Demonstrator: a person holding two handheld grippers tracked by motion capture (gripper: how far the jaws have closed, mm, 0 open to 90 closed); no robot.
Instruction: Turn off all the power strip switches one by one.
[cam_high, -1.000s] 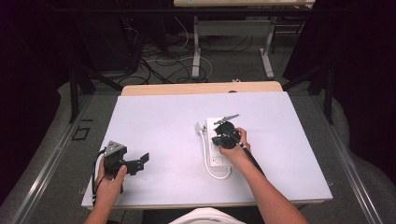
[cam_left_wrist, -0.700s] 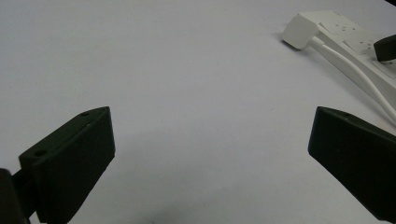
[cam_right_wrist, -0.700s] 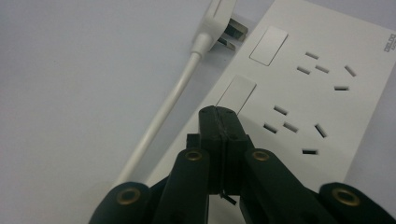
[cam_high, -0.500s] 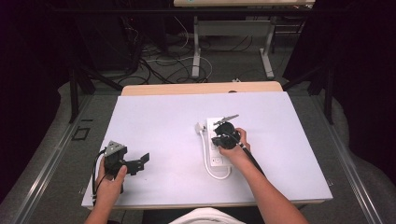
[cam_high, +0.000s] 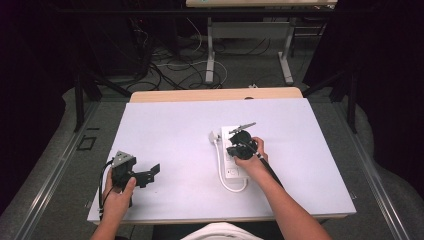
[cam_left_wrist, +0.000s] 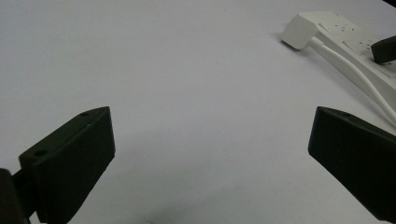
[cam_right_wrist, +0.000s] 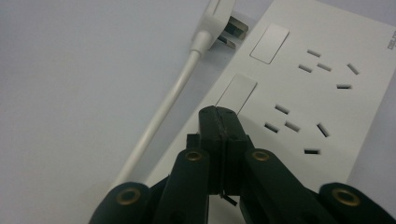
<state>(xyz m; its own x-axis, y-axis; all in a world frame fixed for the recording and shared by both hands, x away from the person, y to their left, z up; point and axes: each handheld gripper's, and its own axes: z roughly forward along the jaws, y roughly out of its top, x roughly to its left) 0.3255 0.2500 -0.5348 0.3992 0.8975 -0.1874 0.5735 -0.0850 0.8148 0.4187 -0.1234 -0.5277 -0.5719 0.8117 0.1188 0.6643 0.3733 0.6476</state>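
Observation:
A white power strip (cam_high: 231, 171) lies right of the table's middle, its white plug (cam_high: 214, 135) resting unplugged beside its far end. My right gripper (cam_high: 234, 150) hovers over the strip. In the right gripper view its jaws (cam_right_wrist: 218, 112) are shut together with nothing between them, and the tips sit at the edge of a flat white rocker switch (cam_right_wrist: 237, 91) on the power strip (cam_right_wrist: 327, 93). The plug (cam_right_wrist: 218, 18) and its cable (cam_right_wrist: 168, 102) lie just left of the strip. My left gripper (cam_high: 151, 174) rests at the front left, open and empty (cam_left_wrist: 210, 130), facing the strip (cam_left_wrist: 345, 37).
The white tabletop (cam_high: 170, 125) has wide bare room between the two grippers and toward the back. The strip's cable loops (cam_high: 231, 189) toward the front edge. Beyond the table stand a wooden ledge (cam_high: 215, 94), desk legs and floor cables.

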